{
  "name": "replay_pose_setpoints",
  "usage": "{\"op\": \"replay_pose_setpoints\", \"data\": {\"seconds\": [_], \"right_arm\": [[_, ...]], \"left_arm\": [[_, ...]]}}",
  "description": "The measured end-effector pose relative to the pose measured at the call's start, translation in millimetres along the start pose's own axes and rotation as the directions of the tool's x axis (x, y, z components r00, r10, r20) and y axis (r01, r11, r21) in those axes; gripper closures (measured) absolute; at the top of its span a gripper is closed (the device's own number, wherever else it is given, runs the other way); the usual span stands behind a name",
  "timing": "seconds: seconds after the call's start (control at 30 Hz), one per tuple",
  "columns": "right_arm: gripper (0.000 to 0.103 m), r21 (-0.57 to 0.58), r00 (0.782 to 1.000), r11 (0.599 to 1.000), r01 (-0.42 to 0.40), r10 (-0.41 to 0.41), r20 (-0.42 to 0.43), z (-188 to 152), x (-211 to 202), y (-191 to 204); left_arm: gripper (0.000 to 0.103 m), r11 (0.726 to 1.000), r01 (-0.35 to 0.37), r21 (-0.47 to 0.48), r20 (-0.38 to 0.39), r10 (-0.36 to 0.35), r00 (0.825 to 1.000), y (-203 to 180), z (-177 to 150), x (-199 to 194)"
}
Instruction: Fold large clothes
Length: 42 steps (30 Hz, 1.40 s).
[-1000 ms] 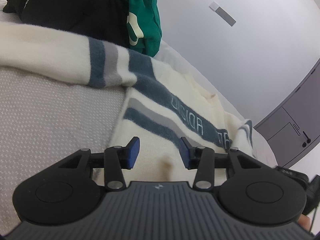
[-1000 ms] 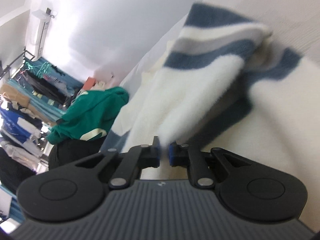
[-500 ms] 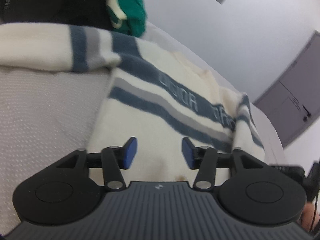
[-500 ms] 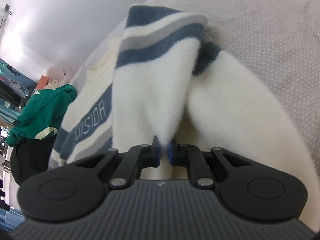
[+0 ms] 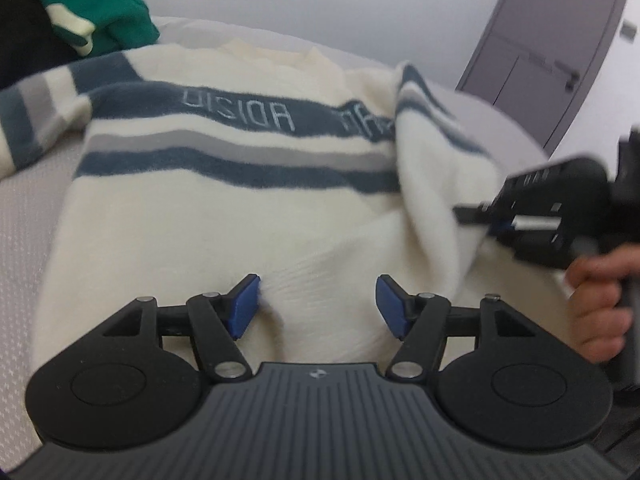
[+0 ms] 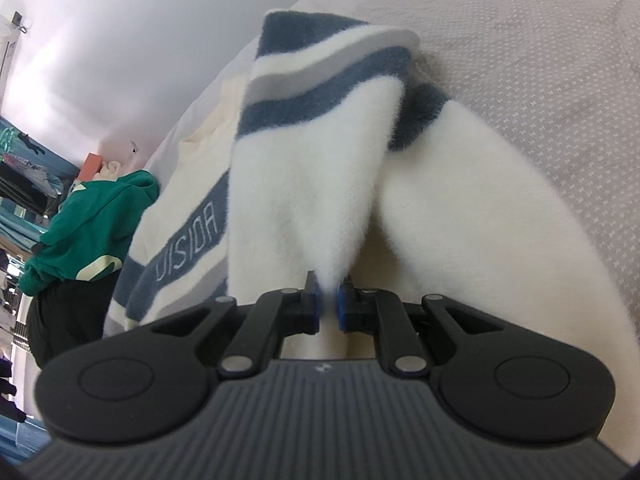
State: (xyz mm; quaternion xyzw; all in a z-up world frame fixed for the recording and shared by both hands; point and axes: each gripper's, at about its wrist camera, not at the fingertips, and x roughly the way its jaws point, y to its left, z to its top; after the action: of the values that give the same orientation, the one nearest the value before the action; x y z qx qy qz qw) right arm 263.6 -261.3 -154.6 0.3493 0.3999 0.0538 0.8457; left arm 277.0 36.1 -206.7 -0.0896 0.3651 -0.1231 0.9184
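The right gripper (image 6: 328, 306), black with blue pads, is pinched tight on a fold of the fluffy cream sweater with navy and grey stripes (image 6: 304, 208). From the pinch the striped sleeve runs up toward twelve o'clock, then doubles back over the sweater's body. Seen from the left wrist, this same gripper (image 5: 494, 226) sits at three o'clock with a person's hand (image 5: 596, 312) around its handle, holding the sleeve above the sweater's right edge.

The left gripper (image 5: 318, 306) holds nothing. Its jaws have just been opening and stand wide, blue pads apart above the cream hem area, with fabric under the gap but not gripped.

The sweater lies spread on a pale grey textured bed cover (image 5: 28, 216), chest band across the middle. Its other sleeve (image 5: 36, 116) lies stretched out toward nine o'clock, unfolded.

At eleven o'clock a green hooded garment (image 5: 96, 4) lies heaped on something black, waiting.

I judge the folding is at an early stage: one sleeve is being brought in, while the other sleeve and the body folds remain.
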Motion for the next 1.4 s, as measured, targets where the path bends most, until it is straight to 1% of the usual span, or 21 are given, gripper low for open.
{"op": "replay_pose_setpoints", "data": {"seconds": [0.03,0.07,0.1,0.17,0.27,0.33,0.43,0.53,0.63,0.7,0.8,0.83,0.87,0.93,0.97,1.07,1.13,1.2,1.23,1.3,1.4], "right_arm": [[0.091,0.000,1.000,1.000,-0.002,0.002,-0.001,0,0,0],[0.091,0.002,1.000,1.000,-0.003,0.003,-0.002,0,0,0],[0.091,0.002,1.000,1.000,-0.004,0.004,-0.002,0,0,1],[0.091,0.005,1.000,1.000,-0.009,0.009,-0.003,0,0,1],[0.091,0.008,1.000,1.000,-0.018,0.018,-0.007,0,0,0],[0.091,0.013,0.999,0.999,-0.032,0.033,-0.012,-1,-1,0],[0.092,0.015,0.997,0.997,-0.073,0.073,-0.018,-2,-3,2],[0.092,0.015,0.989,0.990,-0.142,0.142,-0.026,-3,-4,7],[0.092,-0.004,0.989,0.990,-0.144,0.144,-0.043,-6,-6,10],[0.089,-0.004,0.991,0.993,-0.121,0.121,-0.064,-8,-6,8],[0.084,0.027,0.990,0.992,-0.120,0.122,-0.073,-8,-9,2],[0.078,0.024,0.990,0.993,-0.118,0.120,-0.069,-7,-11,2],[0.067,0.012,0.992,0.994,-0.110,0.110,-0.053,-6,-15,3],[0.054,-0.016,0.994,0.994,-0.112,0.112,-0.015,-5,-22,6],[0.053,-0.033,0.993,0.993,-0.116,0.116,-0.010,-5,-23,7],[0.053,-0.034,0.992,0.992,-0.119,0.118,-0.043,-7,-14,9],[0.053,0.003,0.987,0.991,-0.136,0.135,-0.092,-10,-3,6],[0.067,-0.033,0.980,0.984,-0.175,0.170,-0.106,-11,0,13],[0.083,-0.071,0.980,0.981,-0.183,0.176,-0.088,-11,-4,19],[0.085,-0.125,0.974,0.966,-0.226,0.221,-0.055,-10,-12,32],[0.087,-0.131,0.956,0.947,-0.292,0.291,-0.029,-3,-16,42]], "left_arm": [[0.041,1.000,-0.015,0.019,-0.002,0.015,1.000,-3,-1,2],[0.054,0.998,-0.035,0.043,-0.001,0.035,0.999,-6,-2,3],[0.057,0.997,-0.049,0.057,-0.001,0.049,0.999,-8,-3,3],[0.073,0.999,-0.030,0.031,0.005,0.030,1.000,-4,-3,1],[0.078,0.998,0.017,-0.057,0.043,-0.014,0.999,6,4,-10],[0.080,0.984,0.077,-0.160,0.094,-0.062,0.994,21,10,-22],[0.081,0.937,0.179,-0.299,0.165,-0.134,0.977,44,17,-35],[0.082,0.890,0.230,-0.394,0.210,-0.157,0.965,64,22,-41],[0.082,0.845,0.246,-0.474,0.207,-0.165,0.964,80,24,-37],[0.082,0.828,0.229,-0.512,0.177,-0.159,0.971,87,25,-31],[0.082,0.829,0.149,-0.539,0.094,-0.116,0.989,89,22,-22],[0.082,0.831,0.125,-0.543,0.060,-0.110,0.992,90,20,-18],[0.082,0.832,0.105,-0.545,0.034,-0.104,0.994,90,18,-16],[0.082,0.839,0.095,-0.535,0.023,-0.099,0.995,88,16,-15],[0.081,0.840,0.100,-0.534,0.024,-0.103,0.994,88,14,-16],[0.081,0.828,0.139,-0.544,0.043,-0.137,0.990,89,13,-20],[0.081,0.808,0.161,-0.567,0.051,-0.160,0.986,92,11,-21],[0.081,0.799,0.171,-0.577,0.064,-0.164,0.984,96,10,-22],[0.081,0.800,0.164,-0.577,0.066,-0.155,0.986,98,12,-21],[0.077,0.805,0.154,-0.573,0.073,-0.137,0.988,98,13,-25],[0.062,0.825,0.130,-0.551,0.098,-0.090,0.991,98,15,-38]]}}
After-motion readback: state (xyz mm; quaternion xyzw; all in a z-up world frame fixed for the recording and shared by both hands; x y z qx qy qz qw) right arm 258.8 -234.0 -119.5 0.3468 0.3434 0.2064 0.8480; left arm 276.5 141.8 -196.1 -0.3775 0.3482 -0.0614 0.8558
